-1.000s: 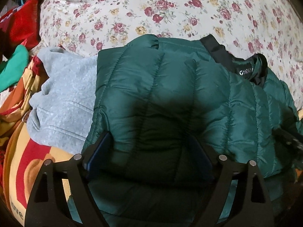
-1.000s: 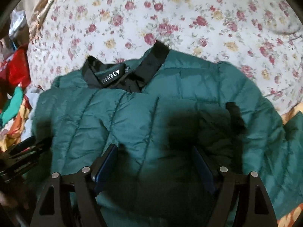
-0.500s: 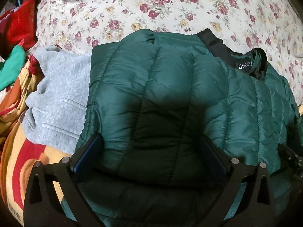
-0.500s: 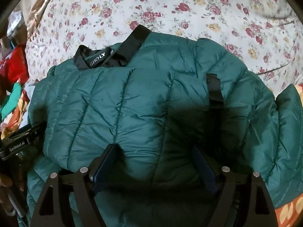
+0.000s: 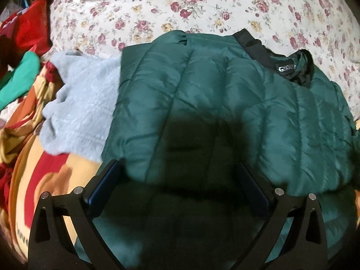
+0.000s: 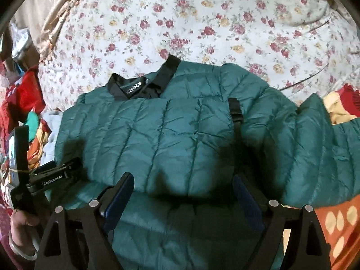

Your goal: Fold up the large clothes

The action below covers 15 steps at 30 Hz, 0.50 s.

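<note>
A dark green quilted puffer jacket [image 5: 225, 112] lies on the bed, its lower part folded up over the upper part, black collar [image 5: 292, 69] at the far right. It also fills the right wrist view [image 6: 168, 135], collar [image 6: 135, 87] at upper left, a sleeve [image 6: 319, 146] off to the right. My left gripper [image 5: 177, 173] is open, its jaws wide apart over the fold's near edge and holding nothing. My right gripper [image 6: 182, 184] is open too, just above the fold's near edge. The left gripper's body [image 6: 45, 177] shows at the left of the right wrist view.
A floral bedsheet [image 5: 202, 6] covers the far side. A grey sweater [image 5: 83, 105] lies left of the jacket, with red [image 5: 29, 27] and green [image 5: 20, 78] clothes beyond it. A red and yellow patterned blanket [image 5: 33, 180] lies near left and near right [image 6: 337, 225].
Both grippers have drawn back toward me and lifted off the fold; the folded jacket lies still on the bed and looks further away.
</note>
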{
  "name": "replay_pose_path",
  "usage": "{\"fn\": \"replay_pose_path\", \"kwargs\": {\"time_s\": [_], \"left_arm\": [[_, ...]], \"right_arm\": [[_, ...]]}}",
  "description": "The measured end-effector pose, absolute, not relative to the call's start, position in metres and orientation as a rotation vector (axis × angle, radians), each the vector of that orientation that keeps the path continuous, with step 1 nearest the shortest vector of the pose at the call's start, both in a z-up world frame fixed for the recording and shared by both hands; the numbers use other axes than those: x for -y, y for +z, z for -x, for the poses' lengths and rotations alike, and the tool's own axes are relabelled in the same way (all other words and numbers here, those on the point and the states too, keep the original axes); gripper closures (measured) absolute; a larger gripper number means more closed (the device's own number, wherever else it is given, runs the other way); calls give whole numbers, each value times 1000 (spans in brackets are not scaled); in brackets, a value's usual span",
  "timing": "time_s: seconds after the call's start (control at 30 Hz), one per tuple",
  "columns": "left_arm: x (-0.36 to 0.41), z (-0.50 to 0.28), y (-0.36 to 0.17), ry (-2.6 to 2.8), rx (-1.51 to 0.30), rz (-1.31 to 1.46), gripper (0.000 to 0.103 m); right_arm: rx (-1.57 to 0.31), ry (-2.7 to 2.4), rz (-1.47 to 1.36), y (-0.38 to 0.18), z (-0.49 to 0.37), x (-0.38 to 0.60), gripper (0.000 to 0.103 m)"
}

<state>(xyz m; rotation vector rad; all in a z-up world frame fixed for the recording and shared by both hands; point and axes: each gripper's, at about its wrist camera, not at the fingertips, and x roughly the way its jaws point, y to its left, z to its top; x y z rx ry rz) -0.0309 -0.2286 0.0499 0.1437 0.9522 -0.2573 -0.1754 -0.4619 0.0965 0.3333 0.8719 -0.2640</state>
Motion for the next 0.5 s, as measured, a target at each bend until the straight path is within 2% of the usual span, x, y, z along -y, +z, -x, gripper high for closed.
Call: {"fn": "replay_pose_path", "kwargs": {"time_s": [0.5], "left_arm": [[248,140,142,-384,-739,-148,1]], "right_arm": [[-824,-344,-293,135,236,454,15]]}}
